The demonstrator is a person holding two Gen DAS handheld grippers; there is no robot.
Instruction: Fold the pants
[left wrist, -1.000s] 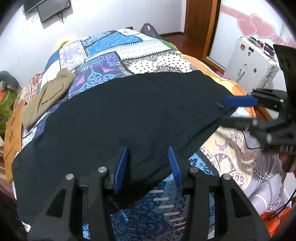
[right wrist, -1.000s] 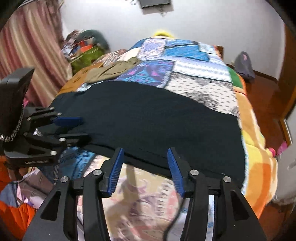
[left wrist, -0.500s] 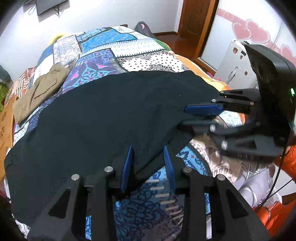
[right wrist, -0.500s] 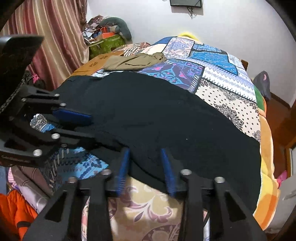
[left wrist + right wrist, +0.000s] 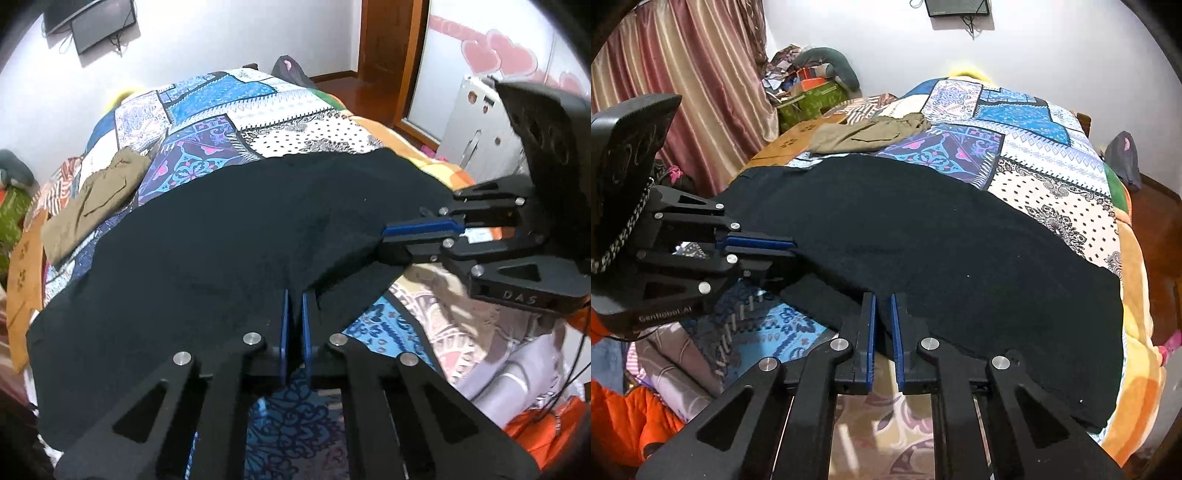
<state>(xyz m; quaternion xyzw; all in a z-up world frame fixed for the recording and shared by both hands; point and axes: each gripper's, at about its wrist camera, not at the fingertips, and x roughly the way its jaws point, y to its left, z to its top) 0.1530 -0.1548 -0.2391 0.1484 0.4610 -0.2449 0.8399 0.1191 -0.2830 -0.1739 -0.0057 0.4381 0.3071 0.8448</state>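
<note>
Black pants lie spread across the patchwork bed, also in the right wrist view. My left gripper is shut on the near edge of the pants, its blue pads pinching the cloth. It shows from the side in the right wrist view. My right gripper is shut on the same near edge, a little to the right. It shows from the side in the left wrist view. The pinched edge is lifted slightly off the bed.
The patchwork quilt covers the bed. Folded khaki pants lie at its far left, also in the right wrist view. A white suitcase stands on the right. Orange cloth and clutter lie by the curtain.
Both grippers closed from open onto the near edge of the black pants and drew closer together. The edge now rises slightly.
</note>
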